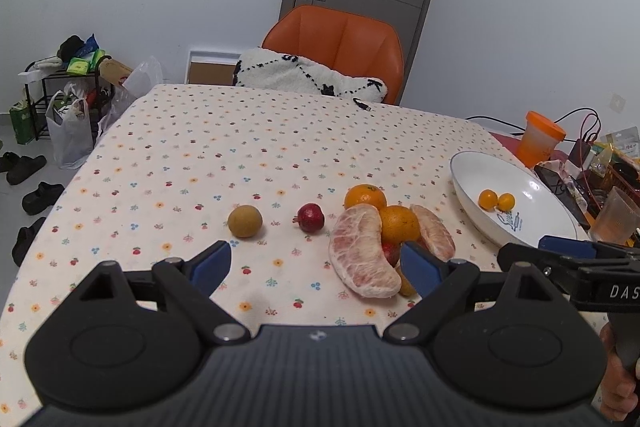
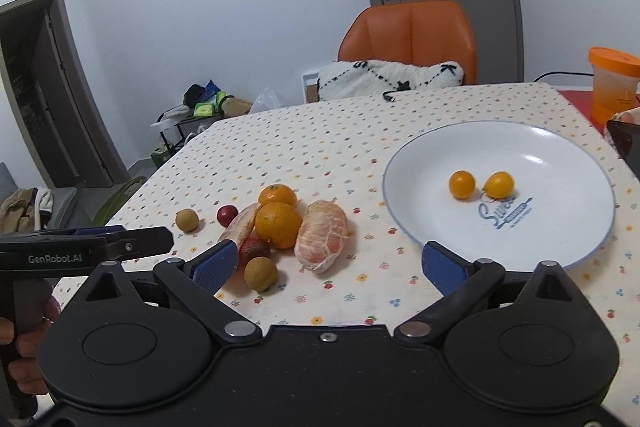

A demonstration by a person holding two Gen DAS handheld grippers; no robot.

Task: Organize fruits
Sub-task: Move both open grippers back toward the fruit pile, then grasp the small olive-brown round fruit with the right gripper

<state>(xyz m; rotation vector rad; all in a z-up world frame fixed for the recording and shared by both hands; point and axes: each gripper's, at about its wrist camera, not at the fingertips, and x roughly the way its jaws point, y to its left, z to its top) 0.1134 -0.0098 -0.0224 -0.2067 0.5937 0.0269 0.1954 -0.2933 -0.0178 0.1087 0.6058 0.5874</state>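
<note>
Both grippers hover over the desk [image 2: 320,131], jaws released and empty: left gripper [image 1: 316,267], right gripper [image 2: 328,267]. Two small yellow tomatoes [image 2: 480,184] lie in the white plate [image 2: 520,147]. At its 9 o'clock sits the fruit pile [image 2: 280,223]: oranges, pomelo segments, small brown and red fruits.

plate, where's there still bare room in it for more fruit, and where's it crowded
The plate holds only two small yellow-orange fruits near its middle; its left and far parts are bare. Crowding is on the tablecloth, where oranges and pomelo pieces cluster left of the plate.
</note>
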